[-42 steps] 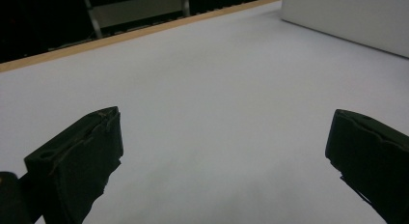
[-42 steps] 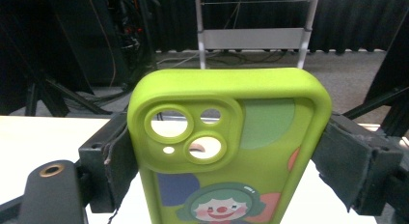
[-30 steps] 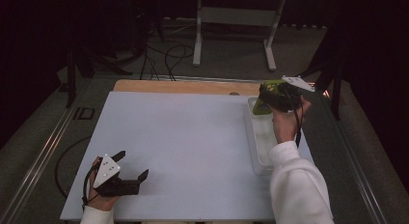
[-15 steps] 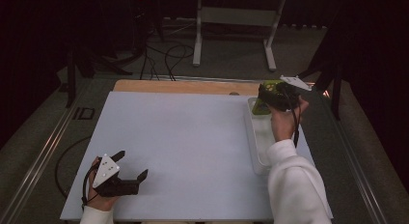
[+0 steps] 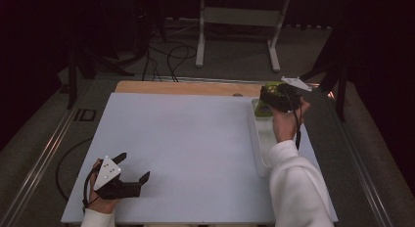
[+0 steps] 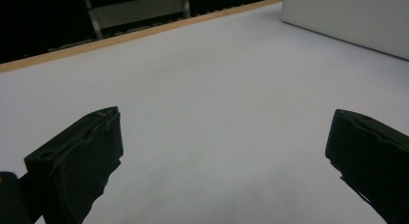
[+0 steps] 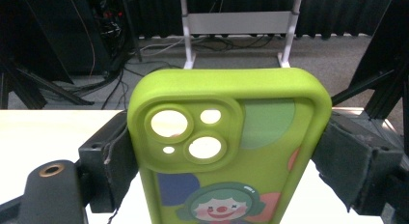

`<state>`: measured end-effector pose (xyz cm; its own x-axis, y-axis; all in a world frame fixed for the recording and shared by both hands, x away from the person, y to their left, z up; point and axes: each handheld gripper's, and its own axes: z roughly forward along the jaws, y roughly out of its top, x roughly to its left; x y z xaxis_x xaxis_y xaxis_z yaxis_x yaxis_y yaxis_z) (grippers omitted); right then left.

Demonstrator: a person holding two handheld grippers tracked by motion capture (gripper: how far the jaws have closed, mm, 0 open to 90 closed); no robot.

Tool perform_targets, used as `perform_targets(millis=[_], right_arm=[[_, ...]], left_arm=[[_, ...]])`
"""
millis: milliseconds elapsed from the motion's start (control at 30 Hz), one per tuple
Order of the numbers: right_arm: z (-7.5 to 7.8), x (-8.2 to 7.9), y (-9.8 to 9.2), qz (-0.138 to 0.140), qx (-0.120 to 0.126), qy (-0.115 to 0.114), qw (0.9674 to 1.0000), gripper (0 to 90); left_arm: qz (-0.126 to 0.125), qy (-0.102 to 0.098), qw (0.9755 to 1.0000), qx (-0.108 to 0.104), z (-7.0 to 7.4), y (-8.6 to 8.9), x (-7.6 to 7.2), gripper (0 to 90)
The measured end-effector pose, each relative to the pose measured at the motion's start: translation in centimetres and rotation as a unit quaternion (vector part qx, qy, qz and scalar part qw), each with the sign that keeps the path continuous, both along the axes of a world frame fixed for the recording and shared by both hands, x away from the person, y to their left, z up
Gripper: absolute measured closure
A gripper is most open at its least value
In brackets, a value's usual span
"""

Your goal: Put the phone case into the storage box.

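Currently the right gripper [image 7: 226, 151] has its jaws clamped on the long edges of a green phone case [image 7: 229, 151], which stands upright between the pads with the camera cut-outs at the top and a clown print lower down. From above, the right gripper [image 5: 278, 96] holds the phone case [image 5: 270, 92] raised over the far end of a shallow white tray [image 5: 259, 148] that lies along the right side of the table [image 5: 195, 139]. Whether the case touches the tray cannot be told; it looks lifted clear.

Left gripper [image 5: 131, 174]: jaws spread wide, nothing between them, resting low at the near left corner of the table, well apart from the tray. In the left gripper view the two black jaws stand far apart over bare white surface [image 6: 217, 103].

Judgement: the step in hand is carrying the phone case after a pick from the tray area. Next move calls for bringing the case toward the open middle of the table, keeping it level in the grip, lowering until it meets the surface, then spreading the jaws. The left gripper may need to come in to steady it.
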<state>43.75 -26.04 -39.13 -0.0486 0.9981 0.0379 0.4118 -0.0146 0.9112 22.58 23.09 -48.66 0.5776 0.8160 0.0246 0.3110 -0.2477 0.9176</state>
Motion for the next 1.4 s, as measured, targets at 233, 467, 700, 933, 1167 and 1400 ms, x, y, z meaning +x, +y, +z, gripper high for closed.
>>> perform_targets(millis=[233,467,700,933,1167,1400], right_arm=[[-0.3,0.3,0.1,-0.002,-0.002,0.004,1.0000,15.9],[-0.6,0.6,0.4,-0.002,-0.007,0.008,0.9999,16.0],[-0.9,0.7,0.6,-0.002,-0.008,0.014,0.9999,15.9],[-1.2,0.9,0.9,-0.001,-0.015,0.019,0.9997,15.9],[-1.5,0.9,0.9,-0.003,-0.013,0.025,0.9996,15.9],[-2.1,1.0,0.9,-0.003,-0.014,0.032,0.9994,15.9]], left_arm=[[0.000,0.000,1.0000,0.000,0.0,0.0,0.0,0.0],[0.000,0.000,1.0000,0.000,0.0,0.0,0.0,0.0],[0.000,-0.001,1.0000,0.000,0.0,0.1,0.0,0.0],[0.000,-0.002,1.0000,0.001,0.0,0.1,0.0,0.0],[0.000,-0.002,1.0000,0.000,0.0,0.1,0.0,0.0],[0.001,-0.002,1.0000,0.000,0.0,0.1,0.0,0.0]])
